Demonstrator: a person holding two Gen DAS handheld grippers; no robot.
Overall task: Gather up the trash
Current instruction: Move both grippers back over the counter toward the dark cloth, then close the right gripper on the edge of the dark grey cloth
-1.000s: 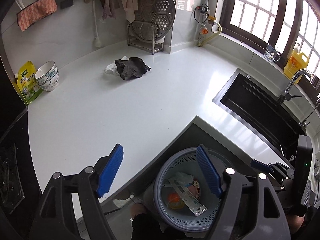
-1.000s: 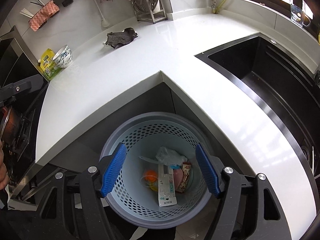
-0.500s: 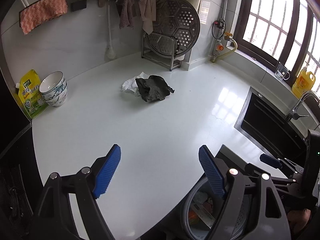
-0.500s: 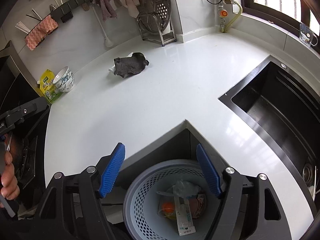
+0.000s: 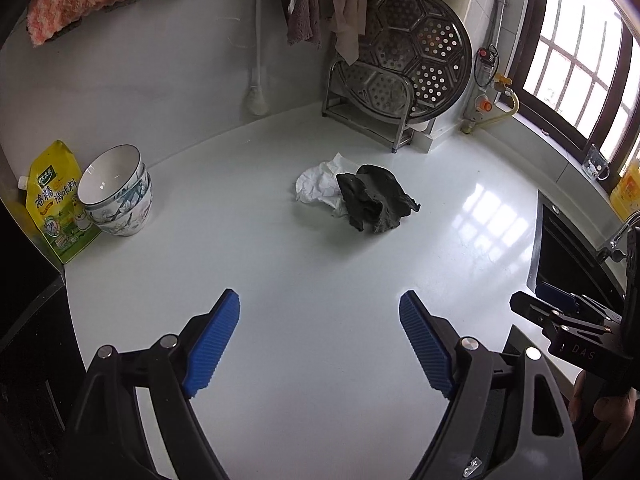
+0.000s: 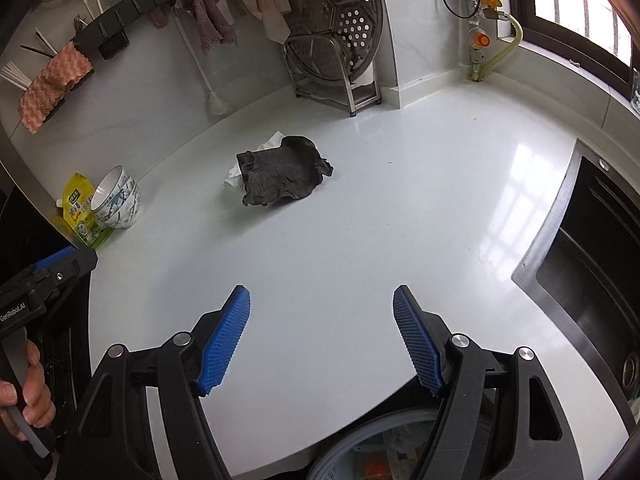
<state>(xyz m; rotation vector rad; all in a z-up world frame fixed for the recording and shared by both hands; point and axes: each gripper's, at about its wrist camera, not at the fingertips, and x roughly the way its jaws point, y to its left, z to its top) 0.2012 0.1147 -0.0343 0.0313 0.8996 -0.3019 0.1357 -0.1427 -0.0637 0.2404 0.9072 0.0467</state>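
Note:
A crumpled white tissue (image 5: pixel 318 186) lies on the white counter, partly under a dark grey rag (image 5: pixel 374 202). In the right wrist view the rag (image 6: pixel 282 176) covers most of the tissue (image 6: pixel 269 145). My left gripper (image 5: pixel 319 344) is open and empty over the counter, well short of the rag. My right gripper (image 6: pixel 321 340) is open and empty near the counter's front edge. The rim of a grey trash basket (image 6: pixel 360 446) with rubbish in it shows below the right gripper.
Stacked bowls (image 5: pixel 118 192) and a yellow pouch (image 5: pixel 54 204) stand at the left. A metal rack with a steamer tray (image 5: pixel 404 64) stands at the back. A black sink (image 6: pixel 592 264) lies at the right. The other gripper shows at each view's edge.
Both grippers have risen from over the trash basket and moved forward over the counter toward the rag and tissue. Both stay open and empty.

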